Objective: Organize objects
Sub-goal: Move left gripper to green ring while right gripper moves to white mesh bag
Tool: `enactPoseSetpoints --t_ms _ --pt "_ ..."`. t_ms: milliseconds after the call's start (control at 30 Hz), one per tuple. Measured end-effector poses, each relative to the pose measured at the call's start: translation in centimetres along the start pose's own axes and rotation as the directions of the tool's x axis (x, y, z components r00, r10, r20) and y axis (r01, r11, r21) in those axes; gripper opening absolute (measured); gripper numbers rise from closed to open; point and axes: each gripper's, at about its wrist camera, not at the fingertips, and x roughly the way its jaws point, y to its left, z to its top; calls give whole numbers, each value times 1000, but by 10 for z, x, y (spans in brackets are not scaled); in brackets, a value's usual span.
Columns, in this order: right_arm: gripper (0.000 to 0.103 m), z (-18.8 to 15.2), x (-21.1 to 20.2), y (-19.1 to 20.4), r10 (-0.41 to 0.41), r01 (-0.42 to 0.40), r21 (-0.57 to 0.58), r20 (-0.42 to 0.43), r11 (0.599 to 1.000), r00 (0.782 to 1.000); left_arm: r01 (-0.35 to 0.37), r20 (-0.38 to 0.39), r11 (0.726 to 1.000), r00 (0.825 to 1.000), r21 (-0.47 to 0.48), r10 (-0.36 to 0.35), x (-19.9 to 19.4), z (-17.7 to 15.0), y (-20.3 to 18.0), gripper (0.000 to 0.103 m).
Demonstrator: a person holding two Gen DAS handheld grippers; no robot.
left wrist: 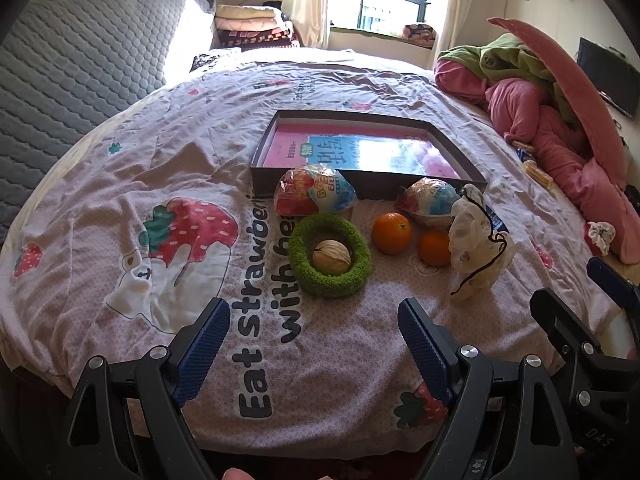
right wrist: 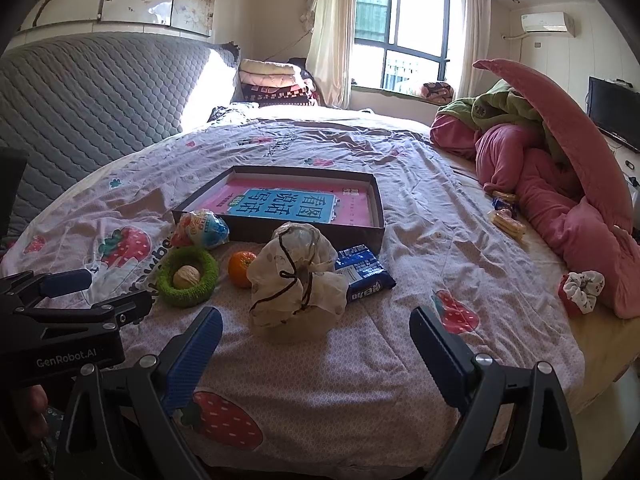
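Left gripper (left wrist: pixel 314 328): jaws spread wide, holding nothing, hanging over the strawberry-print bedsheet (left wrist: pixel 120 184) just short of the clutter.
Right gripper (right wrist: pixel 316 340): also wide open and empty, lined up with the cream drawstring cloth pouch (right wrist: pixel 294 280).
Where the stuff is: everything's bunched at the near wall of the shallow dark cardboard box (left wrist: pixel 372 182), which has only a pink and blue booklet (left wrist: pixel 360 150) in it so far.
Roll risk: the two round oranges (left wrist: pixel 392 233) sit on soft bedding, so a nudge probably sends them rolling (a mattress is no table).
Ring risk: the walnut (left wrist: pixel 331 257) lies loose inside the fuzzy green ring (left wrist: pixel 330 280); lifting the ring likely leaves it behind.
Pouch risk: floppy fabric, a pinch may grab only cloth.
Crowding: the crinkly snack bags (left wrist: pixel 314 194) touch the box wall, and the blue foil packet (right wrist: pixel 362 272) is half tucked behind the pouch, so fingers could bump neighbours.
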Motion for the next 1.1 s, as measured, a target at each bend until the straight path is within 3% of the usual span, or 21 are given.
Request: enactPoseSetpoints --t_ms 1100 --pt "95 -3 24 0 -9 9 0 -29 1000 1000 -11 -1 1000 1000 -25 11 22 8 12 87"
